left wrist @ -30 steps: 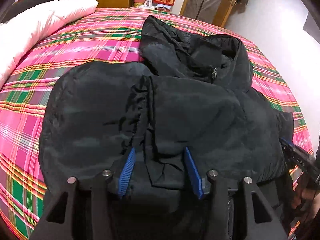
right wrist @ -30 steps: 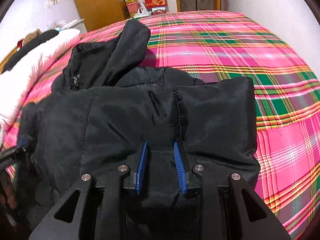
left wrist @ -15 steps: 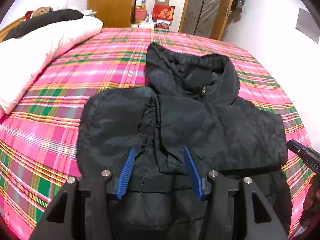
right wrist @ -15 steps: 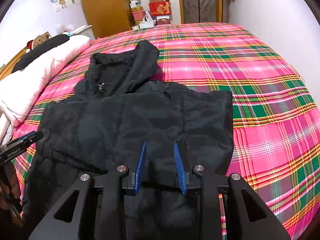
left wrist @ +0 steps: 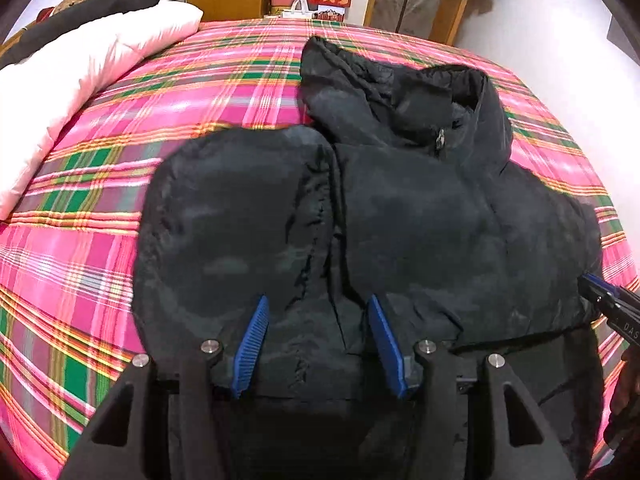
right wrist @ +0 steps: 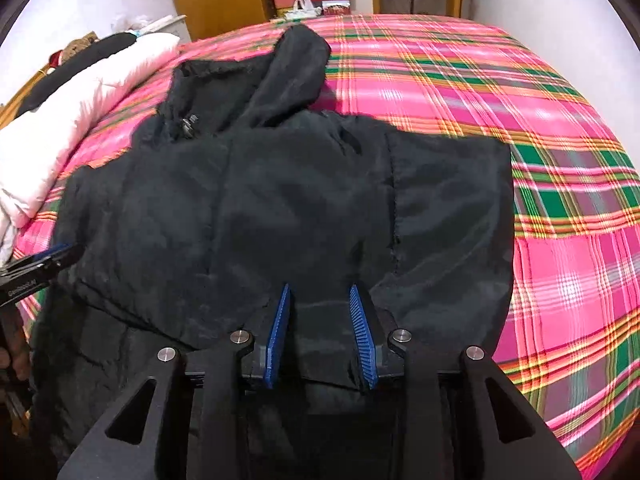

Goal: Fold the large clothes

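Two hand-held grippers angled steeply down: left [left wrist: 316,344], right [right wrist: 322,334], each clamping jacket [left wrist: 400,220] fabric.

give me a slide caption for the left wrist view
Left gripper poised over a black hooded jacket, sleeves folded in, on a pink plaid bedspread; right gripper at the frame edge.

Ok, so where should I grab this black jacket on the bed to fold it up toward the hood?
Probably at its near end, out toward both corners, coming in from the near side of the bed. The jacket lies flat with the hood at the far end and its sides already folded over the middle, so lifting the near end should carry it over in one fold.
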Available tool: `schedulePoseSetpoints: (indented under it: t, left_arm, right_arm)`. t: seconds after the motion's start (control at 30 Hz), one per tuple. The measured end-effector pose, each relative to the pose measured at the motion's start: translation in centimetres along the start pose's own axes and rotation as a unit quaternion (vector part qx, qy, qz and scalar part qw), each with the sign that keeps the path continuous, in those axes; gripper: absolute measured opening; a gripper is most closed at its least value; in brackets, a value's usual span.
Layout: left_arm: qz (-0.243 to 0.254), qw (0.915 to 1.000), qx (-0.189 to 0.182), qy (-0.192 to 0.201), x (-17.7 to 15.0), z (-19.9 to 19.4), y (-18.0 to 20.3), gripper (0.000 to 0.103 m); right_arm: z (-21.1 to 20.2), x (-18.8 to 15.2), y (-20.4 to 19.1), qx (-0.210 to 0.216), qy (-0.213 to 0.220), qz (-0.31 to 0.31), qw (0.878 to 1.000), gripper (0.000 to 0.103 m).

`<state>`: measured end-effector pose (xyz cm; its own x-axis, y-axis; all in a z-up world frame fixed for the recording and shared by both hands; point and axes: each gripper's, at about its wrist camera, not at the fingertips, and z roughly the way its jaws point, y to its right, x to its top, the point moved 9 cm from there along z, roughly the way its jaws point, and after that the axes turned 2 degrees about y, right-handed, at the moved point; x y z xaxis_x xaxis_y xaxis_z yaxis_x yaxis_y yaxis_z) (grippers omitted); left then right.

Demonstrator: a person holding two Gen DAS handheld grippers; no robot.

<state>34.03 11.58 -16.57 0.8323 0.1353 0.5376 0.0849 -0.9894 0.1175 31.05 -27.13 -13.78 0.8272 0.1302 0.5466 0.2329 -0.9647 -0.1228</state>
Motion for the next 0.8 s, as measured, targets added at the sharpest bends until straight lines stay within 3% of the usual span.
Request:
schedulePoseSetpoints:
  t: [0.1, 0.2, 0.5, 0.6, 0.7, 0.8]
  left_arm:
    - [0.009, 0.9998, -0.003, 0.017, 1.3, -1.7, -0.1, 0.055]
    - [0.013, 0.9994, -0.007, 0.030, 2.7, -2.9, -0.1, 0.055]
    - [0.008, 0.9973, -0.024, 0.069, 7.8, -3.0, 0.5, 0.055]
    - [0.015, 0.9973, -0.023, 0.068, 8.0, -0.6, 0.8, 0.055]
    - [0.019, 0.9994, -0.020, 0.023, 5.3, 4.1, 0.7, 0.051]
    - [0.019, 0.9991, -0.029, 0.025, 4.4, 5.7, 0.6, 0.052]
  right_arm:
    - [-1.6, 1.8, -0.4, 0.011, 0.025, -0.006, 1.000, 0.033]
    - [-2.4, 3.5, -0.9, 0.022, 0.039, -0.006, 0.999, 0.042]
    - [-1.8, 6.6, -1.8, 0.027, 0.058, -0.004, 0.998, 0.042]
    - [0.4, 6.3, -1.9, 0.025, 0.045, 0.006, 0.999, 0.042]
    - [4.0, 4.3, -2.1, 0.019, 0.008, 0.004, 1.000, 0.042]
    - [5.7, 3.5, -2.4, 0.006, 0.012, -0.017, 1.000, 0.043]
